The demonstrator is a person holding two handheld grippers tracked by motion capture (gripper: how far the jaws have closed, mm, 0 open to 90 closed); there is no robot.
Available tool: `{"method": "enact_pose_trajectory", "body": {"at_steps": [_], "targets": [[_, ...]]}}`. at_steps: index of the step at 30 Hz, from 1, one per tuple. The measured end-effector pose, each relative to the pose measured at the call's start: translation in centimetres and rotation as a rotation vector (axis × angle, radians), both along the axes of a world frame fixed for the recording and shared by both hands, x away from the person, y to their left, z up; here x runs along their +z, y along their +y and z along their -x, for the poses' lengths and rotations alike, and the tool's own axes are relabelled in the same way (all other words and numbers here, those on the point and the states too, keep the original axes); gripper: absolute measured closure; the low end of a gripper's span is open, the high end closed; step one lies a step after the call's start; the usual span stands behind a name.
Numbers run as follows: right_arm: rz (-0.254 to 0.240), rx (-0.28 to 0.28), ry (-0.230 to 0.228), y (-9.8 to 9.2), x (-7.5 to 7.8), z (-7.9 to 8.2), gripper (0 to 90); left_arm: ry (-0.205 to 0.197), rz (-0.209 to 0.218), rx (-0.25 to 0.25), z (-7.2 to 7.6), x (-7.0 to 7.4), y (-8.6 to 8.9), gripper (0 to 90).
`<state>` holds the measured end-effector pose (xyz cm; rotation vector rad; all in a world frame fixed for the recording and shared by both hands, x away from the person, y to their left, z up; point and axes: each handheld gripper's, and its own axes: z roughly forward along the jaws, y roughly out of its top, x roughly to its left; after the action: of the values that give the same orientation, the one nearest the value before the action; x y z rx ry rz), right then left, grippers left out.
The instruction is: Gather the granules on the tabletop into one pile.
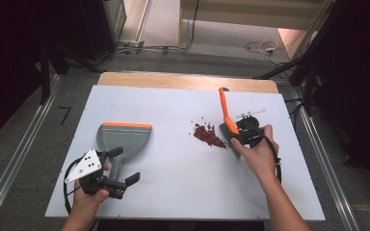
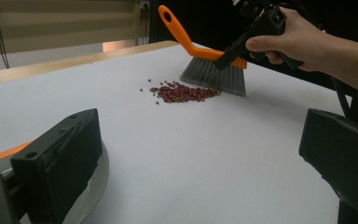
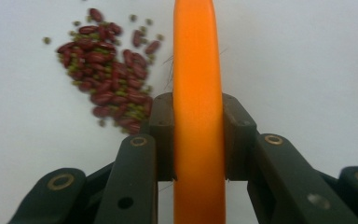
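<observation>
Nearest the high camera, the left gripper (image 1: 120,180) is sitting by the front left corner of the table (image 1: 183,187), at the handle of the grey dustpan (image 1: 124,140). Its jaws are standing wide apart in the left gripper view, and whether they are pressing on the handle is hard to tell. The dustpan is lying flat on the left half, its orange lip facing the far edge.

Over on the right half, the right gripper (image 3: 198,140) is clamping its jaws tight on the orange back of the brush (image 1: 225,118), whose bristles (image 2: 214,77) are resting on the table just beside the beans (image 1: 209,134). These are lying in a small heap near the middle, well apart from the dustpan.

To sweep well, the brush should probably be staying low with the bristles flat on the table, pushing the heap in short strokes toward the dustpan, whose lip likely needs turning to face the beans. Fast strokes could be scattering loose beans.

Bristles are hidden under the brush back in the right gripper view, and the dustpan is cut off in the left gripper view.
</observation>
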<state>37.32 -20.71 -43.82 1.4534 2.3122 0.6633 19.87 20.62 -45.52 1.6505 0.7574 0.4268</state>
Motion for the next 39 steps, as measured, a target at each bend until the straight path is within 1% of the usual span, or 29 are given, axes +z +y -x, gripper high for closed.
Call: {"method": "enact_pose_trajectory", "body": {"at_steps": [1, 5, 6, 9, 11, 12, 13, 14, 15, 16, 18, 19, 20, 21, 22, 23, 24, 27, 28, 29, 30, 33, 35, 36, 37, 38, 39], "targets": [[0.011, -0.001, -0.005, 0.5, 0.0, 0.1, 68.4, 0.0, -0.001, 0.0, 0.0, 0.0, 0.0, 0.0], [-0.001, 0.006, -0.006, 1.6, -0.1, 0.2, 68.5, -0.002, 0.004, 0.0, 0.1, 0.0, 0.1, 0.0], [0.005, 0.01, -0.012, 1.7, -0.1, 0.2, 68.4, -0.002, 0.004, 0.001, 0.1, 0.0, 0.1, 0.0], [-0.001, 0.016, -0.007, 1.6, 0.0, 0.2, 68.4, -0.001, 0.004, 0.001, 0.1, 0.0, 0.2, 0.0], [-0.002, 0.023, -0.012, 1.4, 0.1, 0.0, 68.4, -0.002, 0.004, 0.001, 0.1, 0.0, 0.2, 0.0], [-0.002, 0.02, -0.02, 1.2, 0.3, -0.1, 68.4, -0.002, 0.004, 0.0, 0.1, 0.0, 0.2, 0.0], [0.008, 0.023, -0.04, 1.0, 0.5, -0.4, 68.3, -0.002, 0.003, 0.001, 0.1, 0.0, 0.2, 0.0], [0.013, 0.047, -0.066, 0.8, 0.8, -0.7, 68.3, -0.003, 0.003, 0.001, 0.1, 0.0, 0.2, 0.0], [0.011, 0.082, -0.083, 0.7, 1.0, -1.2, 68.3, -0.002, 0.003, 0.0, 0.1, 0.0, 0.1, 0.0], [0.018, 0.13, -0.104, 0.6, 1.2, -1.8, 68.3, -0.001, 0.0, 0.0, 0.1, 0.0, 0.1, 0.0], [0.054, 0.248, -0.165, 0.7, 1.3, -3.3, 68.3, -0.001, 0.001, 0.001, 0.1, 0.0, 0.1, 0.0], [0.057, 0.278, -0.167, 0.9, 1.3, -4.0, 68.3, -0.001, 0.0, 0.001, 0.1, 0.0, 0.1, 0.0], [0.08, 0.32, -0.17, 1.2, 1.4, -4.8, 68.3, -0.002, -0.001, 0.002, 0.1, 0.0, 0.0, 0.0], [0.113, 0.36, -0.185, 1.5, 1.5, -5.4, 68.3, -0.001, 0.0, 0.003, 0.1, 0.0, 0.1, 0.0], [0.135, 0.389, -0.185, 1.9, 1.5, -6.0, 68.3, 0.0, 0.002, 0.005, 0.1, 0.0, 0.1, 0.0], [0.155, 0.431, -0.197, 2.2, 1.4, -6.6, 68.3, 0.002, 0.002, 0.008, 0.1, 0.0, 0.1, 0.0], [0.16, 0.476, -0.208, 2.4, 1.3, -7.3, 68.3, 0.003, 0.0, 0.01, 0.1, 0.0, 0.2, 0.0], [0.166, 0.56, -0.22, 3.0, 0.9, -8.8, 68.3, 0.003, 0.003, 0.015, 0.2, -0.1, 0.3, 0.0], [0.175, 0.579, -0.23, 3.2, 0.7, -9.0, 68.3, 0.003, 0.004, 0.015, 0.2, -0.1, 0.4, 0.0], [0.206, 0.612, -0.247, 3.3, 0.6, -9.3, 68.3, 0.004, 0.005, 0.016, 0.2, -0.1, 0.5, 0.0], [0.212, 0.633, -0.244, 3.4, 0.4, -9.5, 68.3, 0.006, 0.004, 0.017, 0.3, -0.1, 0.5, 0.0], [0.248, 0.702, -0.257, 3.5, -0.2, -9.5, 68.3, 0.004, 0.004, 0.019, 0.3, -0.2, 0.7, 0.0], [0.23, 0.746, -0.25, 3.4, -0.5, -9.2, 68.3, 0.004, 0.007, 0.02, 0.3, -0.1, 0.8, 0.0], [0.237, 0.752, -0.256, 3.3, -0.6, -9.0, 68.3, 0.003, 0.007, 0.021, 0.4, -0.1, 0.8, 0.0], [0.231, 0.765, -0.251, 3.2, -0.5, -8.9, 68.3, 0.003, 0.006, 0.021, 0.4, -0.1, 0.8, 0.0], [0.216, 0.764, -0.244, 3.1, -0.5, -8.7, 68.3, 0.003, 0.004, 0.022, 0.4, -0.1, 0.8, 0.0], [0.2, 0.782, -0.238, 2.9, -0.5, -8.5, 68.3, 0.0, 0.005, 0.021, 0.4, 0.0, 0.8, 0.0]]}}
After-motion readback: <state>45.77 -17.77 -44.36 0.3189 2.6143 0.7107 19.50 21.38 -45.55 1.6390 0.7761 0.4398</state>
